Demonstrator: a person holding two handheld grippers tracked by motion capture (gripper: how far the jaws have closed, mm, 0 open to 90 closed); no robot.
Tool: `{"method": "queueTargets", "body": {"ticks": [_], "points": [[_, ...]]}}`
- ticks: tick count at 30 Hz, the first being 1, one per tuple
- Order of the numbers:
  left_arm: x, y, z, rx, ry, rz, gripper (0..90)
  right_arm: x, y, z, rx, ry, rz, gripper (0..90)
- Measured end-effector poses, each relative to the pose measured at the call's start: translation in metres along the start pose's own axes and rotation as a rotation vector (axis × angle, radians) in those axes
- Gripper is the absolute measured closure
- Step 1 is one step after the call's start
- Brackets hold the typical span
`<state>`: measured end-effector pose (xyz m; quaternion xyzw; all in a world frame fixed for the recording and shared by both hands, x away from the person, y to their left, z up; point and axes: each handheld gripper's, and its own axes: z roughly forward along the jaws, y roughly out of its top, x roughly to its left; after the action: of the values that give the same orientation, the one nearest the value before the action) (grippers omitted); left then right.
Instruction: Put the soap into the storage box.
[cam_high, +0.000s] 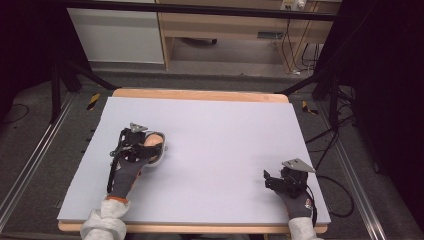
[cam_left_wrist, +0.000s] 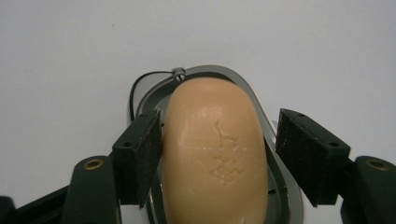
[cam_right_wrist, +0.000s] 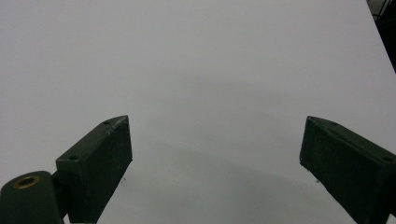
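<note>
A peach-coloured bar of soap (cam_left_wrist: 215, 154) lies in a shiny metal soap dish (cam_left_wrist: 219, 71) on the left part of the pale table top (cam_high: 215, 130). My left gripper (cam_left_wrist: 219, 126) is open with one jaw on each side of the bar. Its left pad (cam_left_wrist: 144, 154) sits right at the soap's edge and a small gap shows at the other pad. In the high view the soap (cam_high: 153, 141) and dish (cam_high: 160, 159) lie just past the left gripper (cam_high: 149, 148). At the front right, my right gripper (cam_high: 270, 179) stands open above bare table, and its own view shows nothing between the jaws (cam_right_wrist: 215, 135).
A thin black wire loop (cam_left_wrist: 140, 81) sticks out at the dish's far rim. The table's wooden edge (cam_high: 200, 94) runs along the back. Black stand legs and cables (cam_high: 330, 135) lie on the floor at both sides.
</note>
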<state>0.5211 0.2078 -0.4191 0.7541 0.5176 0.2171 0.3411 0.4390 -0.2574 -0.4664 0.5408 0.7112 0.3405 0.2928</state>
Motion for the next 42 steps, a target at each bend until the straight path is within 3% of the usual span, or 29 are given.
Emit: {"method": "queueTargets", "body": {"ticks": [15, 28, 34, 37, 42], "points": [[-0.007, 0.004, -0.016, -0.069, -0.046, 0.019, 31.2, 0.000, 0.000, 0.000, -0.002, 0.002, 0.004, 9.5], [-0.001, -0.015, -0.045, -0.163, -0.125, 0.042, 29.8, -0.002, 0.000, -0.001, -0.006, -0.006, 0.015, 9.3], [0.010, -0.031, -0.058, -0.187, -0.097, 0.043, 27.3, -0.003, -0.001, 0.000, -0.004, -0.008, 0.020, 9.3], [0.017, -0.039, -0.062, -0.200, -0.090, 0.023, 26.4, -0.004, -0.001, -0.001, -0.004, -0.012, 0.020, 9.1], [0.026, -0.056, -0.069, -0.197, -0.063, 0.024, 26.0, -0.004, -0.002, -0.001, -0.002, -0.014, 0.019, 9.0]]}}
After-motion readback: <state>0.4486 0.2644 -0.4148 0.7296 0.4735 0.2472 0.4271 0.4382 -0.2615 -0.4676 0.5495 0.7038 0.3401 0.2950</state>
